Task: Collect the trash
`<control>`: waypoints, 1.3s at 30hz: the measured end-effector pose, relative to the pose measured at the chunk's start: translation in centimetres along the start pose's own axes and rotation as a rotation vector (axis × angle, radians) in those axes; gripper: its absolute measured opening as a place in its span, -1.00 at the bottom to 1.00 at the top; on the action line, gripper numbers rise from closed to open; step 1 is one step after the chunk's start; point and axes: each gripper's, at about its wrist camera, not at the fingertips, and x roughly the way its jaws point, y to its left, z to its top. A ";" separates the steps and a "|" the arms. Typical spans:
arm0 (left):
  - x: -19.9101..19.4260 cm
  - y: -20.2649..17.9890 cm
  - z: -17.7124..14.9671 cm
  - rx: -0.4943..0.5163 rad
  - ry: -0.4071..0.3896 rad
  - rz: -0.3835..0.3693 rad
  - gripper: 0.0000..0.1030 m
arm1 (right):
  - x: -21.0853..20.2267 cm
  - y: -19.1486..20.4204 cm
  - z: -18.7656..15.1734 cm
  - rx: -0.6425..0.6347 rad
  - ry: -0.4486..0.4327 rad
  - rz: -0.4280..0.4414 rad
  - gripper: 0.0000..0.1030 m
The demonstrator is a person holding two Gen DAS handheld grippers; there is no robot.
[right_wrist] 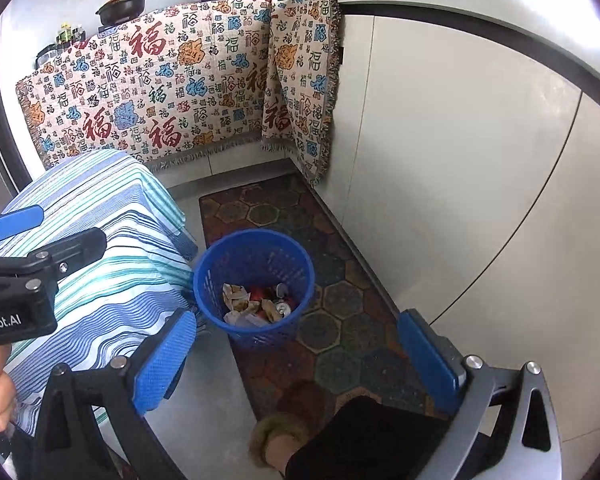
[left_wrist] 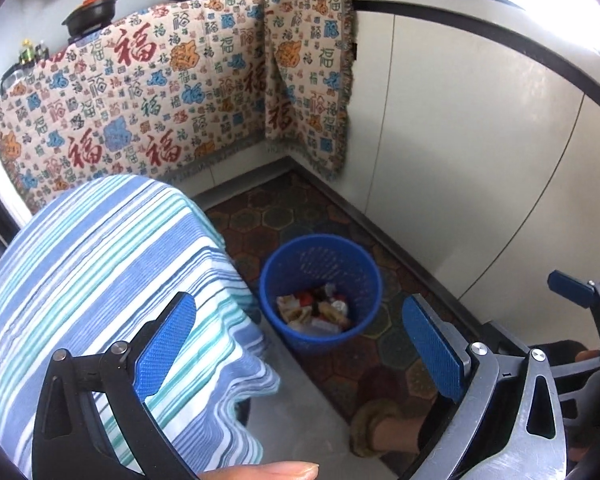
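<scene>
While both grippers' jaws gape empty, trash [right_wrist: 256, 304] sits in blue bin [right_wrist: 210, 280] below, well apart.

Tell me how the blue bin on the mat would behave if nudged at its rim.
The blue bin looks like thin perforated plastic, so probably light. Only some trash lies at its bottom, so it would likely slide or tip easily. The walls may flex.

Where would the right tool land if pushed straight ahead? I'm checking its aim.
Probably in the bin, on the trash; the right tool is open and empty. Depth is unclear.
</scene>
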 end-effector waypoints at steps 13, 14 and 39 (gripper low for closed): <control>0.0 0.3 0.2 -0.005 -0.001 0.026 0.99 | -0.6 0.2 0.4 0.001 0.003 0.011 0.99; 0.1 0.3 0.2 -0.004 0.002 0.027 0.99 | -0.6 0.3 0.4 0.000 0.004 0.012 0.99; 1.2 0.9 -0.2 -0.007 0.030 0.022 0.99 | 0.5 0.7 0.5 -0.010 0.033 0.007 0.99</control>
